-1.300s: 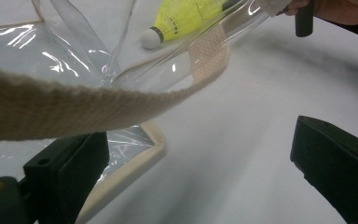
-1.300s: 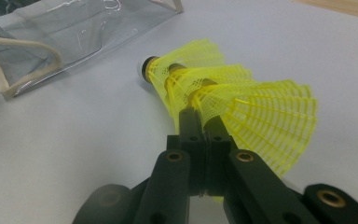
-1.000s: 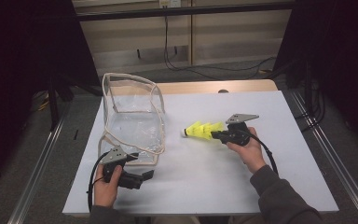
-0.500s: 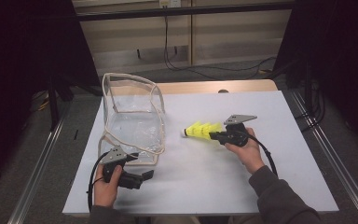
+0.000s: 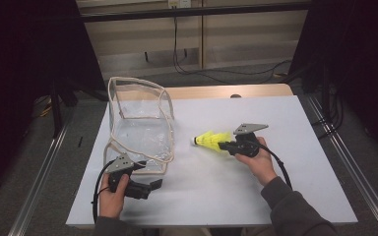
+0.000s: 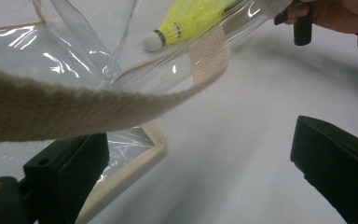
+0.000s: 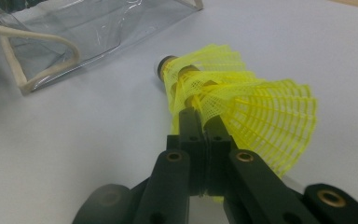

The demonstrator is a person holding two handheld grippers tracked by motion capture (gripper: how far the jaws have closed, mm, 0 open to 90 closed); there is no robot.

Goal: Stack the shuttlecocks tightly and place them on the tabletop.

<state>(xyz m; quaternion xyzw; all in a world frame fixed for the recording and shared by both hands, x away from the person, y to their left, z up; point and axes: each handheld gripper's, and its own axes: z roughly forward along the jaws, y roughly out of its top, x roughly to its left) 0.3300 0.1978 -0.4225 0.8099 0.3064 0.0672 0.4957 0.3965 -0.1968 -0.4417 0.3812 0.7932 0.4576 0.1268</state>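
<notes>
Currently the right gripper (image 5: 225,145) is clamped on the skirt of a yellow shuttlecock (image 5: 210,140), held low over the white table (image 5: 305,162) just right of a clear bag (image 5: 139,125); the left gripper (image 5: 153,186) rests open beside the bag's webbing strap (image 6: 70,109); best to steady the bag's mouth, then guide the cork end in first, grip gentle so the mesh is not crushed.

A grey sleeve (image 5: 295,209) is worn on the right arm. Both grippers, left (image 5: 153,185) and right (image 5: 223,145), are built black, topped by grey three-cornered plates, trailed by black cables.
</notes>
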